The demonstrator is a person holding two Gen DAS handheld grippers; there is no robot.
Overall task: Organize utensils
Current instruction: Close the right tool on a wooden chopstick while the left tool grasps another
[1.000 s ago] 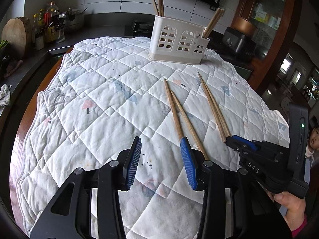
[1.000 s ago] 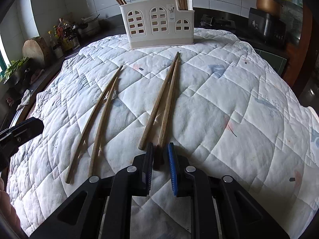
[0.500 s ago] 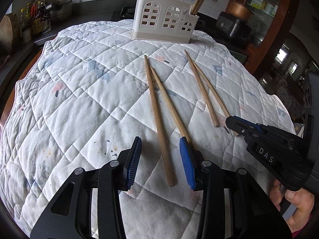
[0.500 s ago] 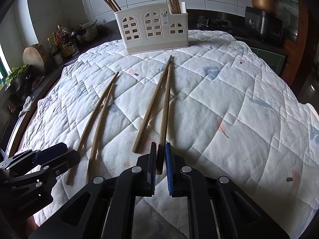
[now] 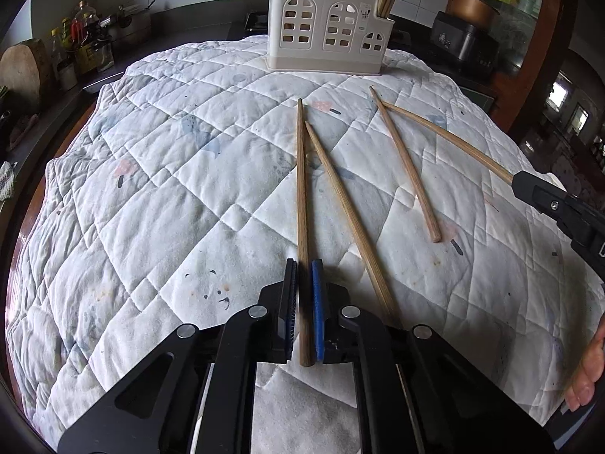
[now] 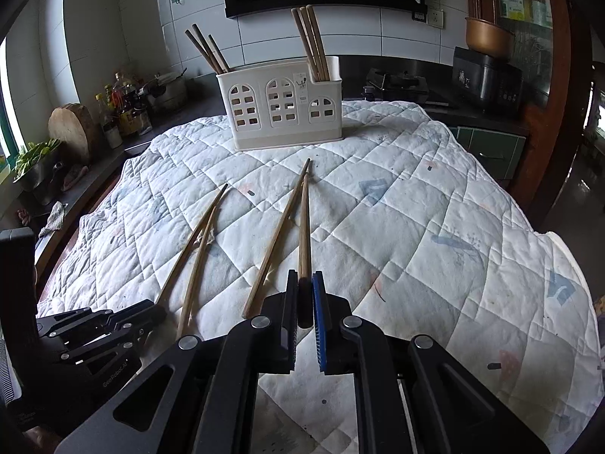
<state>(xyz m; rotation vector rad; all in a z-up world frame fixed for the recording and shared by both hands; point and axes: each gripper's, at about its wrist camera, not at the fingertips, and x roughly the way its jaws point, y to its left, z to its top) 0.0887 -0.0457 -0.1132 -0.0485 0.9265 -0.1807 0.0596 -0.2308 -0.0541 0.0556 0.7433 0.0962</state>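
Observation:
Wooden chopsticks lie on a white quilted cloth (image 5: pixel 159 196). My left gripper (image 5: pixel 303 265) is shut on one chopstick (image 5: pixel 301 189); a second chopstick (image 5: pixel 340 204) lies just to its right. My right gripper (image 6: pixel 303 276) is shut on another chopstick (image 6: pixel 304 227), whose far end is raised a little off the cloth; it also shows at the right edge of the left wrist view (image 5: pixel 446 140). A loose chopstick (image 6: pixel 276 238) lies beside it. A white utensil holder (image 6: pixel 285 104) with arched cut-outs stands at the far edge, with chopsticks upright in both end compartments.
Bottles (image 6: pixel 124 109) and a round wooden board (image 6: pixel 72 128) stand on the counter at the back left. A dark appliance (image 6: pixel 487 75) and a wooden cabinet stand at the back right. The cloth drops off at its rounded edges.
My left gripper has moved over one chopstick and shut on it. My right gripper, still shut on its chopstick, has lifted and swung it away from its neighbour.

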